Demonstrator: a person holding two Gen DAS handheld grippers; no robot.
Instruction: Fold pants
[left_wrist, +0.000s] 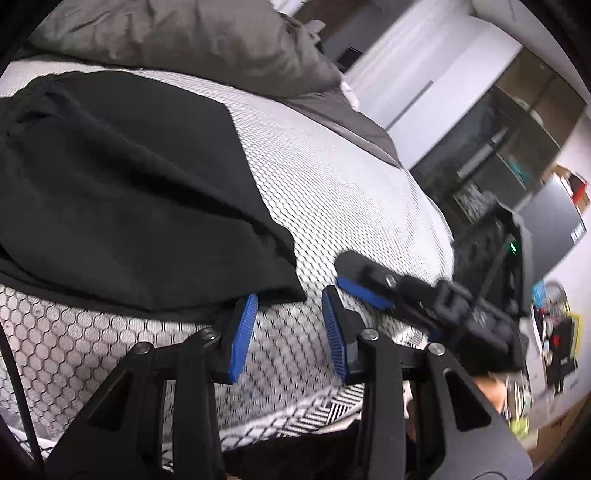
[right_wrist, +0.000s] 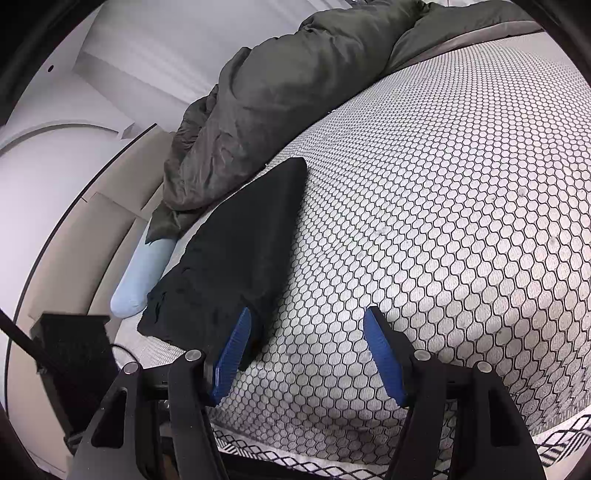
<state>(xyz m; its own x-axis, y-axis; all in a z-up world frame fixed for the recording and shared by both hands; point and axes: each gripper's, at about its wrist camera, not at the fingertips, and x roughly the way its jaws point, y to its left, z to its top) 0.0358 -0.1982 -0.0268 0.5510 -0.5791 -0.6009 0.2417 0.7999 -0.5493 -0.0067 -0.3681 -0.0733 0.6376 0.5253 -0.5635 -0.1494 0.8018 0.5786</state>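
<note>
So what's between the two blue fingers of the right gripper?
In the right wrist view, only bare honeycomb bedsheet shows between the open right gripper fingers. The black pants reach just its left finger.

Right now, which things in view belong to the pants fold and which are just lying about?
Job:
black pants, partly folded on the honeycomb-patterned mattress
left gripper, open
right gripper, open

Lying about:
grey duvet
light blue pillow
glass-door cabinet

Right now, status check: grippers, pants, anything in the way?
Left gripper open, empty. Right gripper open, empty. Black pants lying folded on the bed, at both grippers' left fingertips. Grey duvet bunched beyond; nothing on the pants.
</note>
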